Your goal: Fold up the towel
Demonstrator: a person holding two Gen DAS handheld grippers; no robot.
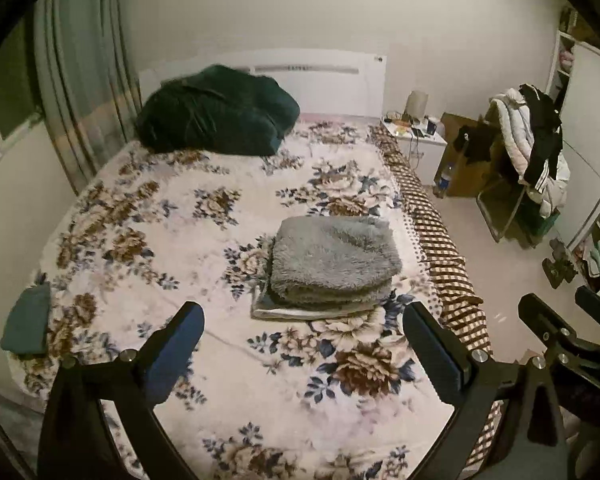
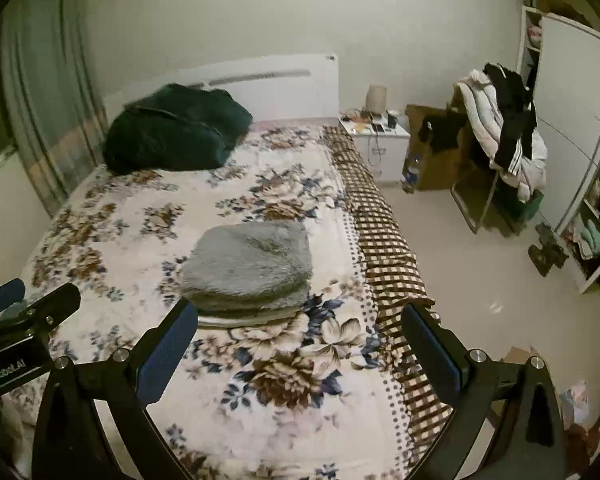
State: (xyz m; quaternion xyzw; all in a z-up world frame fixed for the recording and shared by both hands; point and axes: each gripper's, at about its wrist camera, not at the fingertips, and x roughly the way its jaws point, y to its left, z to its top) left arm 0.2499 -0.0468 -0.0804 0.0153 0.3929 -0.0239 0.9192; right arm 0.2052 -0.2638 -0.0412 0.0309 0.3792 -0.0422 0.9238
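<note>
The towel (image 1: 334,262) lies folded into a compact grey block on a flat stack of other linen, near the right edge of the bed (image 1: 172,216), with its layers squared up, so the fold is judged complete and the piece set down for storage. The left gripper (image 1: 304,344) and right gripper (image 2: 300,344) are both held above the bed, side by side and pitched downward toward the towel, well apart from it. Each has its jaws spread wide with nothing between them, consistent in my judgement with a release and no contact on the cloth.
</note>
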